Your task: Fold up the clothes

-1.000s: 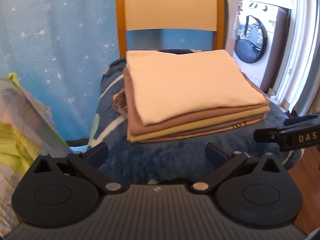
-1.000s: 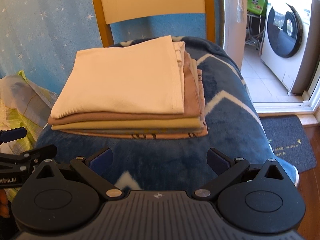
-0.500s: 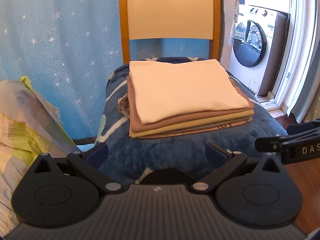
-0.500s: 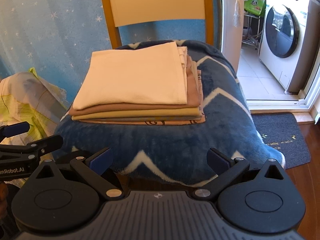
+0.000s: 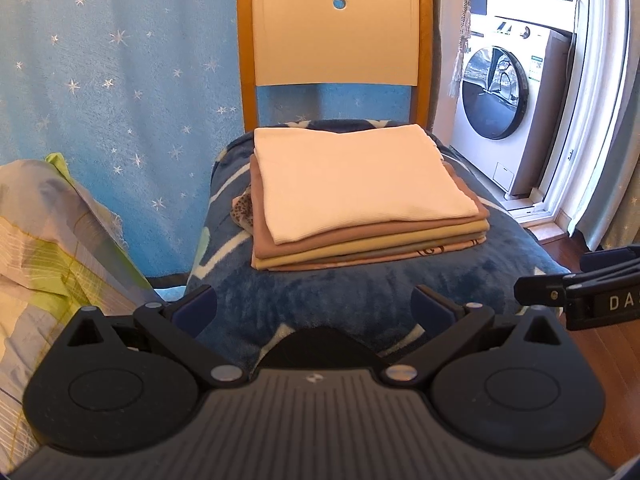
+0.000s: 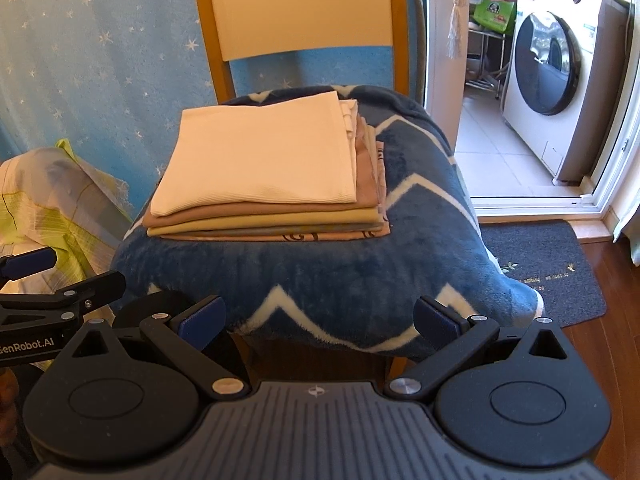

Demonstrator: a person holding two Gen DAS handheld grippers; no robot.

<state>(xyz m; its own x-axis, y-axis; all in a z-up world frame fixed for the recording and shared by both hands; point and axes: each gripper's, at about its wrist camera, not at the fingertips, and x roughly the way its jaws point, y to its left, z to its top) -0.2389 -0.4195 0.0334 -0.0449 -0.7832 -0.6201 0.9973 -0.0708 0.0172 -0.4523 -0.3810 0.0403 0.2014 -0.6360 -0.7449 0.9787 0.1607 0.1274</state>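
A stack of several folded garments, cream [image 5: 360, 184] on top of brown, yellow-green and patterned layers, rests on a chair seat covered by a blue zigzag blanket [image 5: 400, 292]. The same stack of garments [image 6: 264, 160] shows in the right wrist view. My left gripper [image 5: 314, 308] stands open in front of the chair, well short of the stack, with nothing between its fingers. My right gripper [image 6: 320, 318] is open too, below the blanket's front edge [image 6: 360, 280]. Each gripper shows at the edge of the other's view.
The wooden chair back [image 5: 336, 28] rises behind the stack. A blue starred curtain [image 5: 100, 100] hangs at the left, with a yellow-green checked cloth [image 5: 48, 248] below it. At the right are a washing machine [image 6: 560, 72], a doorway and a dark mat [image 6: 552, 268] on the wooden floor.
Both grippers have drawn back from the chair, so the stack looks smaller and farther away. More of the chair back and blanket front shows. Both grippers stay open.
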